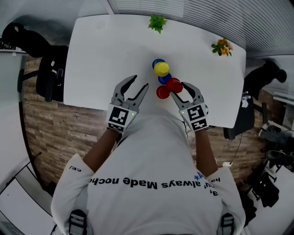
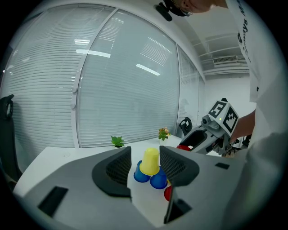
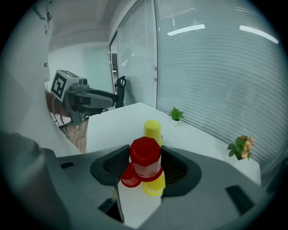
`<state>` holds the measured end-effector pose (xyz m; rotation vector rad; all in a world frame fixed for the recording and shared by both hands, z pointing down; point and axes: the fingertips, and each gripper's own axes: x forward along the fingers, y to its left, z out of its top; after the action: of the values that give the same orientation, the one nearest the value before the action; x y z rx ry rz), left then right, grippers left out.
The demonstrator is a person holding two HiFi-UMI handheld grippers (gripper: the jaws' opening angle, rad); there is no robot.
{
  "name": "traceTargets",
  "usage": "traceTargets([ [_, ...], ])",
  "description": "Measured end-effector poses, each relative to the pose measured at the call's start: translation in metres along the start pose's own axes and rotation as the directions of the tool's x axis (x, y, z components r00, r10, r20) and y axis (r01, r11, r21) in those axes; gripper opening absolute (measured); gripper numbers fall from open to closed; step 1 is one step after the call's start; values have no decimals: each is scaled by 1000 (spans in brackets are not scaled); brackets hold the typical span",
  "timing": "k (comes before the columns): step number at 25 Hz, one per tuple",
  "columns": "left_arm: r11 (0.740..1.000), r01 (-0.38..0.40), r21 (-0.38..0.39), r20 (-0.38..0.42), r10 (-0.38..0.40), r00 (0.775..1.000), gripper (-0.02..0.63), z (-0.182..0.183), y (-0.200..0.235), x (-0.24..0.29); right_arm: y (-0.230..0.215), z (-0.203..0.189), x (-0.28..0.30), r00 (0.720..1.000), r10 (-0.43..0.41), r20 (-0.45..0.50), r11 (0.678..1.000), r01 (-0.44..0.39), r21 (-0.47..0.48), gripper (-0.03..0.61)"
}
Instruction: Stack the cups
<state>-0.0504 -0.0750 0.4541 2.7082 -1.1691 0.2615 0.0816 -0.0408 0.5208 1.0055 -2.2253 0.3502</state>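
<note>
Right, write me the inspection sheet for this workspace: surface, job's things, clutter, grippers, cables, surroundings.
Surface: white table, no spills seen.
Job's things: top yellow cup over far blue cup and near blue cup; loose red cup and second yellow cup on the table.
Clutter: green plant, flower plant at far edge.
Grippers: left gripper claw open, empty; right gripper claw shut on held red cup.
Cables: what looks like a thin lead on floor, right of table.
Surroundings: office chair, window blinds, wood-pattern floor.
</note>
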Motion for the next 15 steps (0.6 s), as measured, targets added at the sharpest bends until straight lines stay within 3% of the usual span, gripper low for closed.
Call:
traceTargets([
  [15, 1000, -6, -1, -1, 6, 1000, 218, -2, 2, -4, 39, -1, 32, 998, 63, -29, 996, -65, -65, 235],
])
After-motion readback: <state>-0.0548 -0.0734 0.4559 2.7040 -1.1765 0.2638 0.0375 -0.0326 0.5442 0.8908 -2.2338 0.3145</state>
